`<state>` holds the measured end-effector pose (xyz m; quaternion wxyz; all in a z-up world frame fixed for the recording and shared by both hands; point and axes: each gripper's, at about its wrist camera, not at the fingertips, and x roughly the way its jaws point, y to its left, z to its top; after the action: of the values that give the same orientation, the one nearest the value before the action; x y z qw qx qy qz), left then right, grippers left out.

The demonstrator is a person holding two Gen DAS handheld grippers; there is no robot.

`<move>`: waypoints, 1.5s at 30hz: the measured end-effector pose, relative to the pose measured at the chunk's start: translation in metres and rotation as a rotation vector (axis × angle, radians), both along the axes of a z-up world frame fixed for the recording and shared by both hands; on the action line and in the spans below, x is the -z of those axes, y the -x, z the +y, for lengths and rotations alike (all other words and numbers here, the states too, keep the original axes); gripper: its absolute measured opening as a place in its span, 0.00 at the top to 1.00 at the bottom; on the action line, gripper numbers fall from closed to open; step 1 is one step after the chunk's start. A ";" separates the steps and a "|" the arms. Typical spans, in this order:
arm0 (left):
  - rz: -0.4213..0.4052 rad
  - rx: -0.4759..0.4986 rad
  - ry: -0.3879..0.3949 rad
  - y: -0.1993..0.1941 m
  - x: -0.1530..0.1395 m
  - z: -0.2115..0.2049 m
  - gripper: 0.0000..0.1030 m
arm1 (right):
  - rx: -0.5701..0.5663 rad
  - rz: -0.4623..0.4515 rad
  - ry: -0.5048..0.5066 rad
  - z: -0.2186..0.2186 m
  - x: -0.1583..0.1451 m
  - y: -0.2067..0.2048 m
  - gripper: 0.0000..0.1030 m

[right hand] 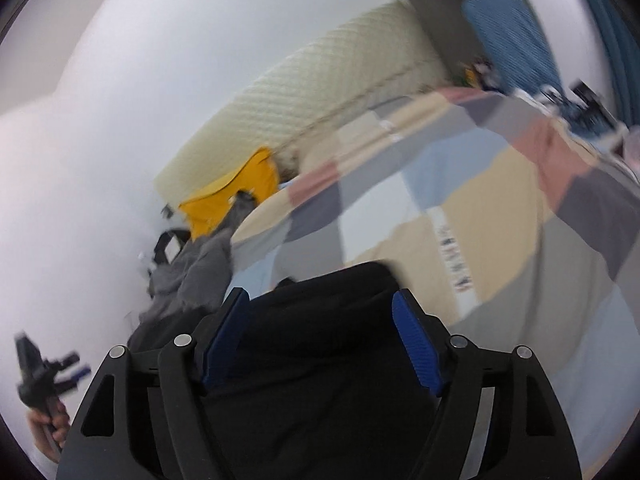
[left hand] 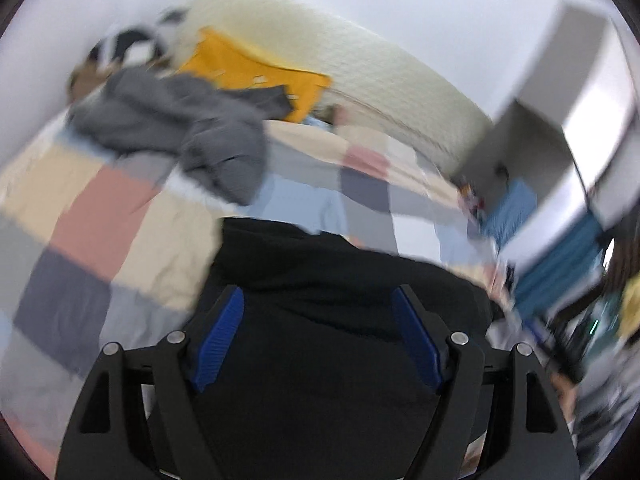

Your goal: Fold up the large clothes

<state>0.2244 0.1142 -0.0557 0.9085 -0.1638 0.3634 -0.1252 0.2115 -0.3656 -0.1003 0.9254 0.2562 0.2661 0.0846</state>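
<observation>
A black garment [left hand: 320,280] lies on a bed with a patchwork cover [left hand: 120,220]. My left gripper [left hand: 318,300] hangs over the garment with its blue-padded jaws wide apart and nothing between them. In the right wrist view the same black garment [right hand: 320,360] fills the space under my right gripper [right hand: 320,304], whose jaws are also wide apart and empty. The left gripper also shows small in the right wrist view [right hand: 40,376], held in a hand at the lower left. Both views are blurred by motion.
A crumpled grey garment [left hand: 180,128] and a yellow garment [left hand: 256,72] lie at the head of the bed, against a cream quilted headboard [left hand: 380,76]. A white wall stands behind. A blue chair [right hand: 508,28] and clutter stand beside the bed on the right.
</observation>
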 end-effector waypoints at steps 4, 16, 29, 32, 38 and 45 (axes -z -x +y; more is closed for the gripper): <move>0.011 0.097 -0.076 -0.018 0.025 -0.073 0.25 | -0.083 0.009 0.079 0.061 0.009 -0.009 0.17; 0.038 0.076 -0.209 -0.075 0.090 -0.121 0.25 | -0.165 0.086 0.343 0.133 0.062 -0.074 0.09; 0.044 0.052 -0.296 -0.112 0.112 -0.129 0.24 | -0.152 0.185 0.369 0.143 0.082 -0.133 0.00; 0.043 0.053 -0.336 -0.120 0.119 -0.130 0.23 | -0.147 0.196 0.351 0.140 0.088 -0.143 0.00; 0.047 0.061 -0.354 -0.128 0.127 -0.131 0.23 | -0.142 0.188 0.348 0.141 0.095 -0.149 0.00; -0.014 0.047 -0.450 -0.118 0.112 -0.117 0.22 | -0.191 0.165 0.361 0.133 0.080 -0.135 0.01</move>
<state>0.3422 -0.0030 -0.1680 0.9215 0.0526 0.3795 -0.0634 0.3466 -0.2324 -0.1801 0.9191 0.0659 0.3749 0.1016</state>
